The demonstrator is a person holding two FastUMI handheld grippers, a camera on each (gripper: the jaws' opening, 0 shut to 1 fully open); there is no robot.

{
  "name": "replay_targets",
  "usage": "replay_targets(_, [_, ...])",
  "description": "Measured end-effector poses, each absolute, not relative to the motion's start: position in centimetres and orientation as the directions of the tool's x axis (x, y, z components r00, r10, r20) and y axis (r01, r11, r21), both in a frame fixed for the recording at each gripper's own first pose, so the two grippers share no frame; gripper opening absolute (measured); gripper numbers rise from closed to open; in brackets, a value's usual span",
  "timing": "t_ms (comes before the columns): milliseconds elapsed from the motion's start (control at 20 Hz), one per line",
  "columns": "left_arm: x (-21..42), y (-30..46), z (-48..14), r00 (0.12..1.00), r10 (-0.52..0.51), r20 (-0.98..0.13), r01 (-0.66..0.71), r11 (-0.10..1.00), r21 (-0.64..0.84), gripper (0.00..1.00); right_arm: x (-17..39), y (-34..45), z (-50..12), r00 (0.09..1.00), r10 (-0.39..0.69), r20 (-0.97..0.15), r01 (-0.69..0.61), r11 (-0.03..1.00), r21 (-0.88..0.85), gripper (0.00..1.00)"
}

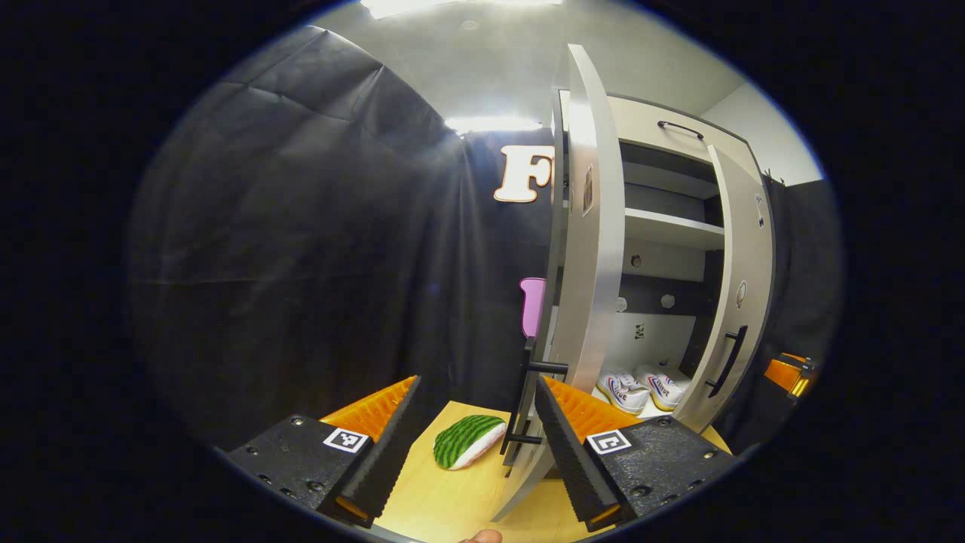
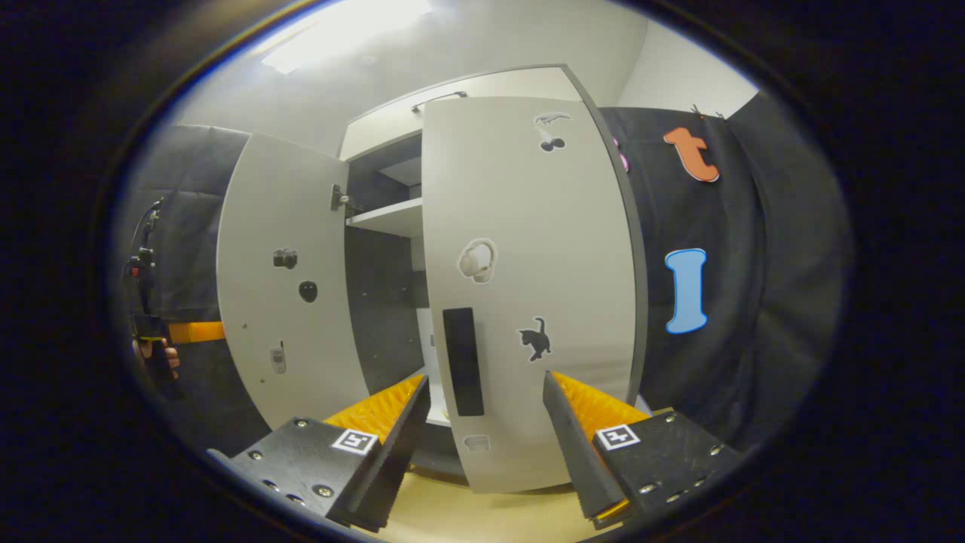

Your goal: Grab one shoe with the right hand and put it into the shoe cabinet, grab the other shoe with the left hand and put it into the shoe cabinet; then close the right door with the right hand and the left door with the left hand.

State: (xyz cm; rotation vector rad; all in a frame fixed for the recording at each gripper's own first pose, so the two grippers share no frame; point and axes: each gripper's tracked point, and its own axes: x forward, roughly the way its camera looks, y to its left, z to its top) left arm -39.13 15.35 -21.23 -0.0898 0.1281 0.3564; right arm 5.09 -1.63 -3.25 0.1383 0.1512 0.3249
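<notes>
Right tool [image 2: 482,411] released, straddling right door [image 2: 528,286] handle [image 2: 463,360]; left tool [image 1: 475,418] released. Risk: off-center push jams the door.

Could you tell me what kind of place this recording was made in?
Probably a staged booth, not a real home: black cloth walls surround a shoe cabinet on a wooden table, with a toy watermelon slice beside it.

Light wooden tabletop [image 1: 445,505] carries a tall pale grey shoe cabinet [image 1: 663,226]. A green-striped watermelon-slice toy [image 1: 467,440] lies beside it. Pair of white sneakers [image 1: 641,388] rests on cabinet's bottom shelf.
</notes>
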Motion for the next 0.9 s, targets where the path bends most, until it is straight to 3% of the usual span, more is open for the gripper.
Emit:
replay_targets(100, [-39.1,15.6,-21.1,0.931,0.336,-0.141,-0.345,0.937,-0.044,0.89,5.2,-1.8,-3.5,0.94,0.314,-0.131,-0.292,0.942,0.165,0.9])
replay_targets(200, [-38.8,15.2,-21.3,0.937,0.314,-0.152,-0.325,0.944,-0.053,0.84,5.2,-1.8,-3.7,0.94,0.312,-0.136,-0.288,0.942,0.173,0.87])
replay_targets(300, [-38.8,14.6,-21.2,0.946,0.283,-0.161,-0.298,0.951,-0.081,0.89,5.1,-1.6,-3.9,0.941,0.31,-0.137,-0.286,0.943,0.172,0.9])
replay_targets(450, [-38.3,12.2,-21.3,0.964,0.217,-0.152,-0.233,0.967,-0.099,0.88,4.8,-1.4,-3.8,0.941,0.309,-0.135,-0.285,0.943,0.171,0.87])
replay_targets(550, [-37.5,10.3,-21.3,0.973,0.174,-0.15,-0.189,0.977,-0.097,0.88,4.7,-1.5,-3.7,0.942,0.308,-0.135,-0.284,0.944,0.167,0.9])
replay_targets(600, [-37.2,9.5,-21.4,0.977,0.153,-0.147,-0.168,0.981,-0.098,0.88,4.6,-1.7,-3.7,0.942,0.306,-0.135,-0.283,0.945,0.165,0.87])
replay_targets(900, [-34.9,5.0,-21.7,0.989,0.059,-0.139,-0.076,0.99,-0.117,0.88,4.1,-4.2,-3.6,0.954,0.268,-0.137,-0.247,0.957,0.153,0.9])
